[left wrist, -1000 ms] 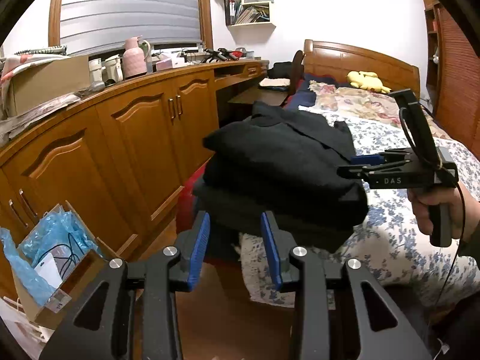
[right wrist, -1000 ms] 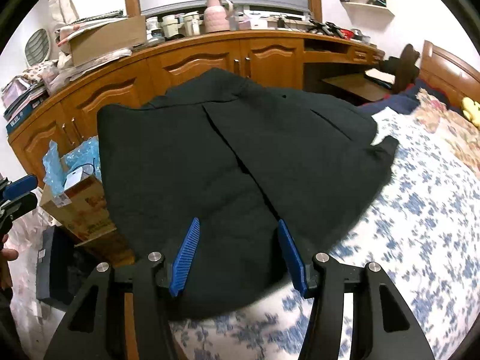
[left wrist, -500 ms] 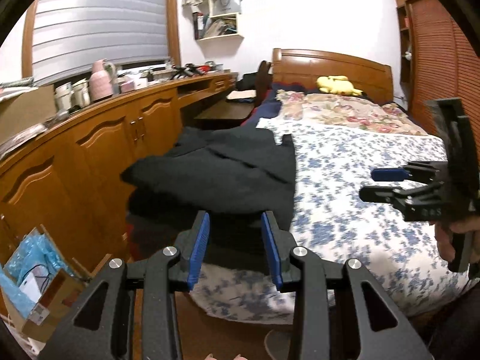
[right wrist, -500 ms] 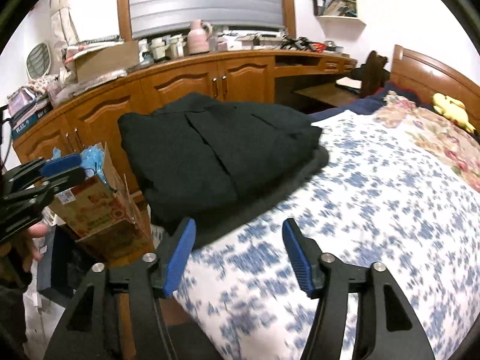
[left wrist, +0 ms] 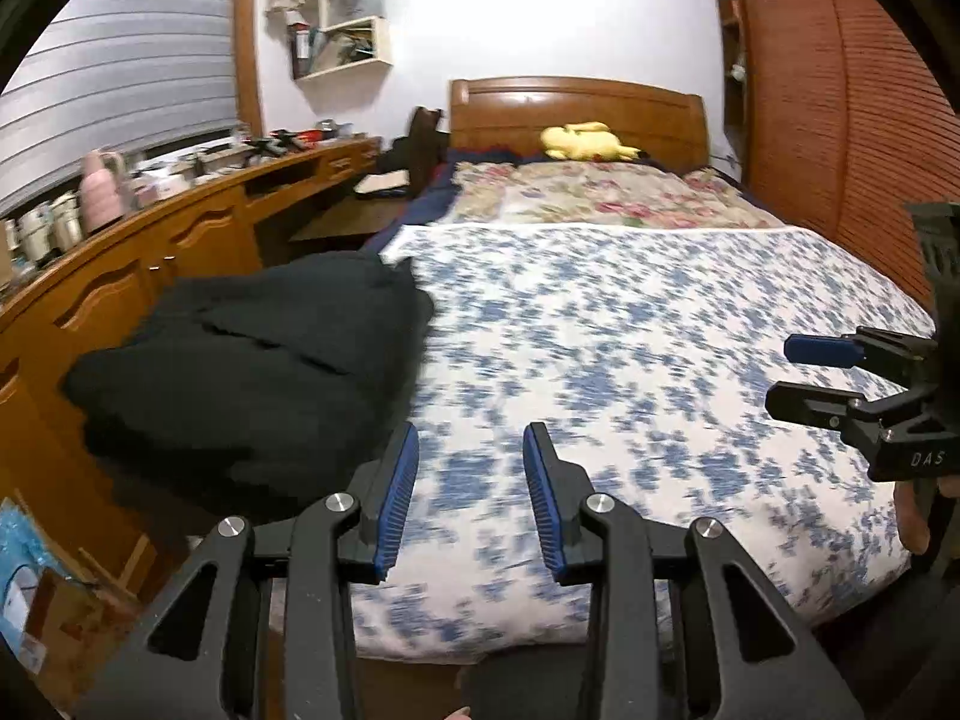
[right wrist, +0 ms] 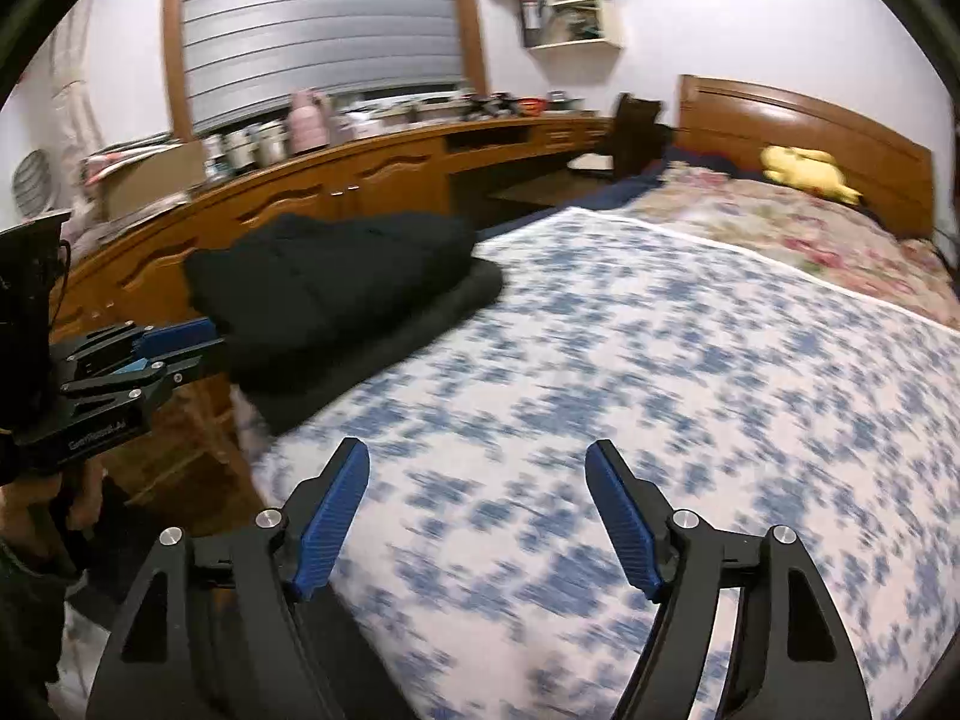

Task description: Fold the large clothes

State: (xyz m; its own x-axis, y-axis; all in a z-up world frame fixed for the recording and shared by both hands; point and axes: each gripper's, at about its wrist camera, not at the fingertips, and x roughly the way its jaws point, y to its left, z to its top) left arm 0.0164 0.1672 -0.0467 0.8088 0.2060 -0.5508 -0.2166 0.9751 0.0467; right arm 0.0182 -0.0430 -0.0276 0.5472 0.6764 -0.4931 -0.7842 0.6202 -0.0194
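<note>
Bed: blue-flowered cover, the largest thing before me and my only working surface. Most of it lies bare; a flowered quilt and a yellow plush sit at the headboard end, well apart from the work.

Cabinets: a long wooden run along the bed's left side, its top crowded with jars and boxes. Close to the bed's edge, so I judge anything sliding off that side would drop into the gap.

Clothes: a black folded stack at the bed's left near corner, a thicker bundle resting on a flatter dark layer beneath. It overhangs the bed's edge a little. Judged: soft, bulky, fairly heavy for cloth, matte and not slippery, nothing fragile. It will sag and unfold if I lift it by one layer. I would take it low at two opposite sides, pinching through all layers at the folded edges, or push it flat to shift it inward.

Left gripper: over the bed's near edge, just right of the stack, jaws partly apart, nothing between them.

Right gripper: over bare cover, well apart from the stack, jaws opening wide, nothing between them.

Hands: one on each gripper's handle, seen only at the frame edges.
</note>
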